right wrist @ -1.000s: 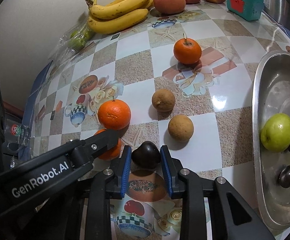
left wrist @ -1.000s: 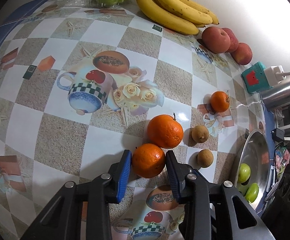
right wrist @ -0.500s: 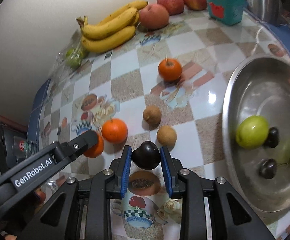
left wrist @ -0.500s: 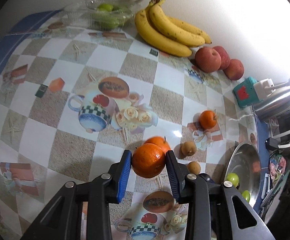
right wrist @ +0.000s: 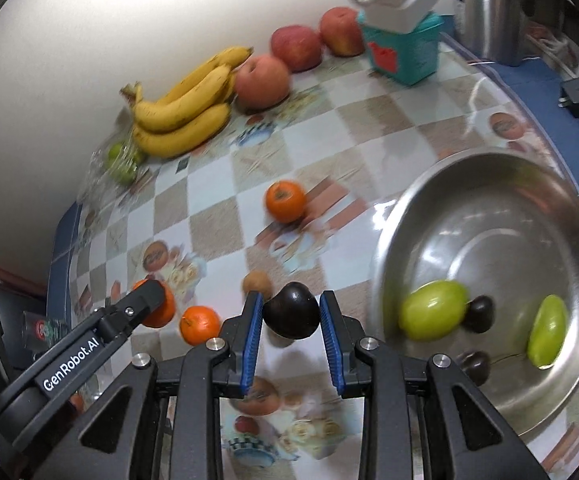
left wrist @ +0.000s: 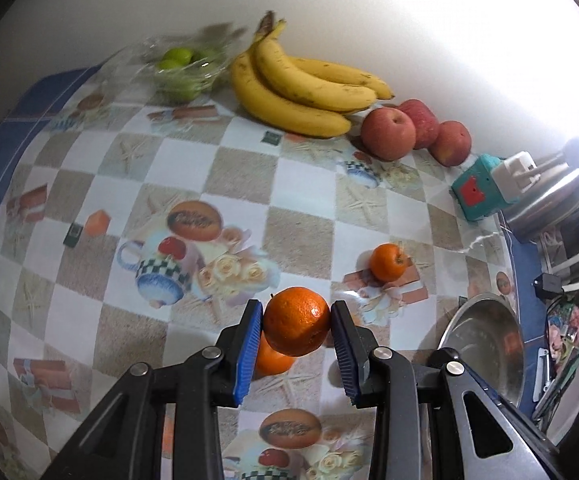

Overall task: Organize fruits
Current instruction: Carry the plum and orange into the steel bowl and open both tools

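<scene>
My left tool (left wrist: 296,322) is clamped on an orange (left wrist: 296,320), right tool (right wrist: 291,316) clamped on a dark fruit (right wrist: 292,311), both above the tabletop (left wrist: 241,168) w/ steel bowl (right wrist: 489,208) nearby.

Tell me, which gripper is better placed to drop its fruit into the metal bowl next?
Right gripper: its dark fruit hangs just beside the bowl; the left gripper with its orange looks farther away.

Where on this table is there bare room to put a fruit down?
The middle of the checked tablecloth, between the bananas and the small orange, is bare. The upper half of the steel bowl is free too. It is crowded along the wall, by the apples.
</scene>
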